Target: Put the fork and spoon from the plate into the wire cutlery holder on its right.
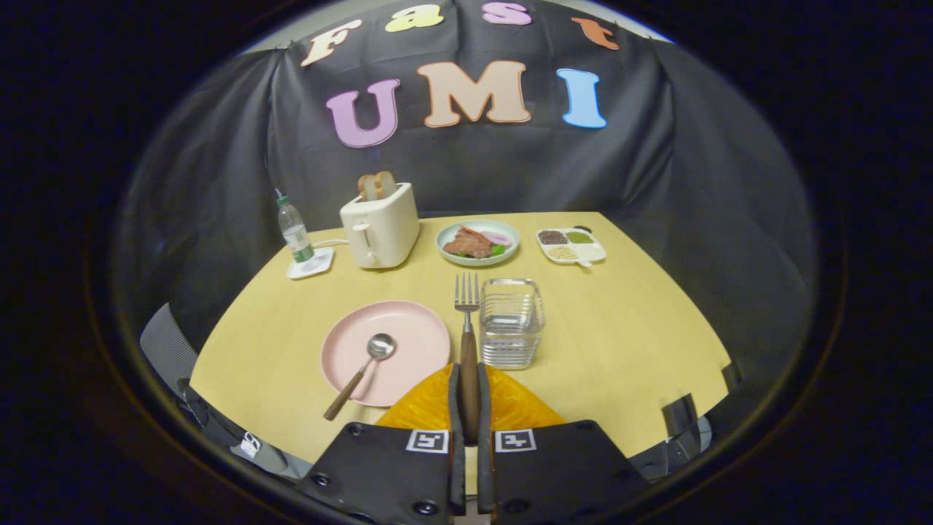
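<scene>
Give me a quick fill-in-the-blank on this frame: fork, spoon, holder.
1. The gripper is shut on the ____.
2. The spoon lies on the pink ____.
3. The wire holder has ____ cutlery inside.
4. Bread sticks out of the ____ at the table's far side.

Missing words: fork; plate; no; toaster

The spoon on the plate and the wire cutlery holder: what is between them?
In the gripper view, the fork stands between the spoon and the wire cutlery holder, held by its handle in the hand-held gripper, tines pointing away, beside the pink plate.
</scene>
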